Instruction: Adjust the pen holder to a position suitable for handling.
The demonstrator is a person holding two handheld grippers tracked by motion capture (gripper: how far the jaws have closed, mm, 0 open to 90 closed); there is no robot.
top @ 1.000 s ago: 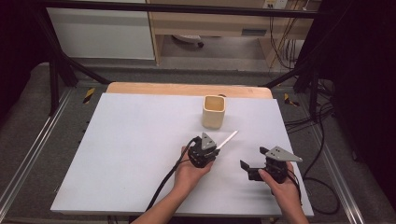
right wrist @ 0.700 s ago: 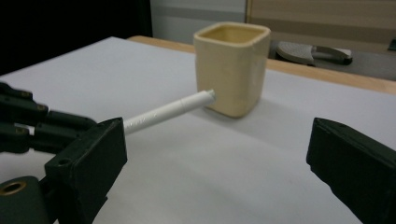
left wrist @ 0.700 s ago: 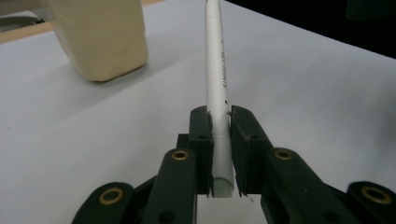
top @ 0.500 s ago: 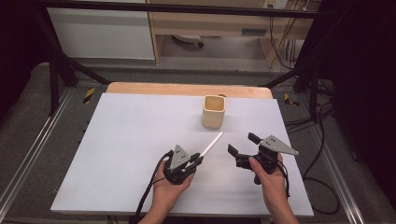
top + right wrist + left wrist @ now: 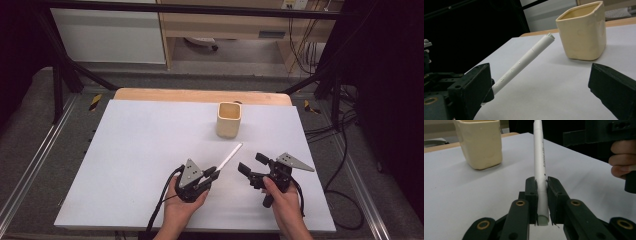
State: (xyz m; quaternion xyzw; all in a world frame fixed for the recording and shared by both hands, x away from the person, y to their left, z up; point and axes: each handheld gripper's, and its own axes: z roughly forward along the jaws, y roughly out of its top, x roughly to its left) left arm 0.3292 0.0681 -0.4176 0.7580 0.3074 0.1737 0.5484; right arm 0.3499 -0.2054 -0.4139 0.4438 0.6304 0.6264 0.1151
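High view: a white table (image 5: 135,165) with a cream cup (image 5: 229,119) standing upright near the far edge. Left gripper (image 5: 212,173) near the front edge, held in a hand, squeezing one end of a white pen (image 5: 229,156). Pen sticking out up and to the right, pointing toward the cup but well apart from it. Right gripper (image 5: 253,164) just beside the pen's right side, jaws spread apart, holding nothing.

Left gripper view: two black jaws pressed tight on the pen (image 5: 540,170), one on each side. Bottom end of the pen peeking out below the jaws. Pen running straight up the middle. Cup (image 5: 481,143) at the upper left, resting on the table. Fingers of the other hand (image 5: 621,161) at the right edge.

Right gripper view: jaws wide apart, one at each bottom corner, nothing between them but the table. Pen (image 5: 524,63) slanting up from the lower left, off the table. Cup (image 5: 582,32) behind, at the upper right.
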